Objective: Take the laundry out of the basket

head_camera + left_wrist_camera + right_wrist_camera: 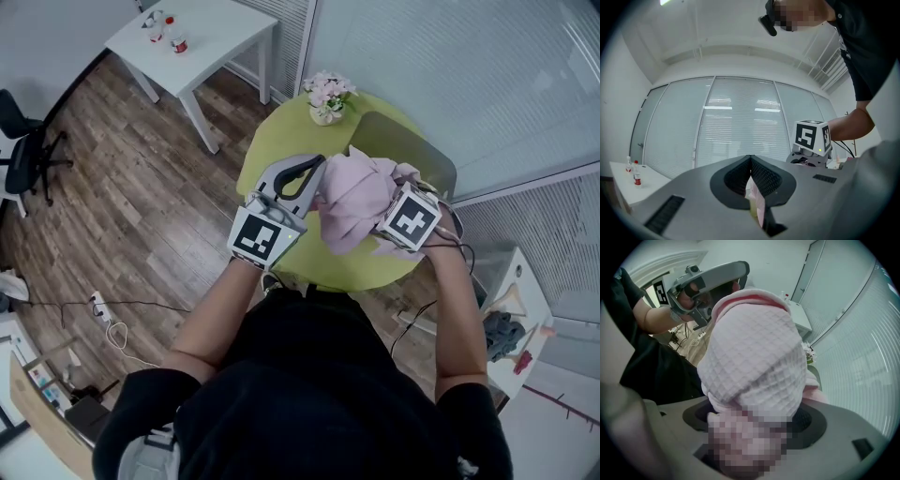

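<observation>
Both the left gripper and the right gripper were clamped on the pink waffle cloth, bunched above the green table toward its right edge; soft, light and limp, it probably handled best pinched by its hems.

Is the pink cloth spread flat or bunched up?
Bunched up: the pink cloth hangs crumpled between the left gripper and right gripper, both shut on it, above the green table.

The cloth hangs between the left gripper and right gripper, above a round table. A vase stands at the table's far edge, a chair behind it, a side table farther left.
</observation>
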`<action>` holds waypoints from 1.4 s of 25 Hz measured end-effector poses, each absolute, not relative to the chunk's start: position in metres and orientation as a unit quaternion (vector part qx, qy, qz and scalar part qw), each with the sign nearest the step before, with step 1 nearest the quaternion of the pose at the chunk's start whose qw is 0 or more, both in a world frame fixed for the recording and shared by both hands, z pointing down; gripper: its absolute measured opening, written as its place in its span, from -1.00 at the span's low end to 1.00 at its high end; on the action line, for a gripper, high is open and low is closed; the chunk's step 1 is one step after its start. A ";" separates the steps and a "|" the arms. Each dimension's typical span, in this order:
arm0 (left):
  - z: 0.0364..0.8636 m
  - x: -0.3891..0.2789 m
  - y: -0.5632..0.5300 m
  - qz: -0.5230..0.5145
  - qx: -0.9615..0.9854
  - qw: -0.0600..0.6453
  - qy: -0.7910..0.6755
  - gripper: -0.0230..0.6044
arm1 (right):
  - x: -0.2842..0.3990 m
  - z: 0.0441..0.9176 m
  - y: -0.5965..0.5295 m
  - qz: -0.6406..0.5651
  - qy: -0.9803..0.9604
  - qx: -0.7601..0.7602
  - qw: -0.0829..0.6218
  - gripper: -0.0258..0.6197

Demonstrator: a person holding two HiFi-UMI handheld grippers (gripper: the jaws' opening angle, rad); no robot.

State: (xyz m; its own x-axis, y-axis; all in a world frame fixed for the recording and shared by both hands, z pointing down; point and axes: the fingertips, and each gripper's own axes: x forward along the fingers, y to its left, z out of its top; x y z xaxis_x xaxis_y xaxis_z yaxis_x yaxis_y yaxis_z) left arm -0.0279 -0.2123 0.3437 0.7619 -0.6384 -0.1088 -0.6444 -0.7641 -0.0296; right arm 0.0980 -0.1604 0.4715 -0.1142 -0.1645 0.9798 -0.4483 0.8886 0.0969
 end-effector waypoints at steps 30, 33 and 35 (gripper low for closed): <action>0.498 -0.062 -0.191 -0.077 -0.932 -0.041 0.351 -0.91 | 0.028 0.695 -0.099 0.235 -0.750 0.155 0.599 0.44; 0.520 -0.062 -0.188 -0.082 -0.931 -0.053 0.351 -0.91 | 0.029 0.710 -0.110 0.236 -0.749 0.167 0.596 0.44; 0.535 -0.060 -0.187 -0.085 -0.930 -0.059 0.352 -0.91 | 0.027 0.718 -0.118 0.233 -0.752 0.170 0.593 0.44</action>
State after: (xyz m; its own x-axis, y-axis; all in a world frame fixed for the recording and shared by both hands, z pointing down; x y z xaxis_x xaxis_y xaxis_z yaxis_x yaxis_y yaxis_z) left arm -0.0601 -0.1869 0.5348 0.7381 -0.6442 0.2005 -0.6645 -0.7455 0.0507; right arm 0.0272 -0.1177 0.7179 -0.2392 0.0217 0.9707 -0.5319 0.8335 -0.1497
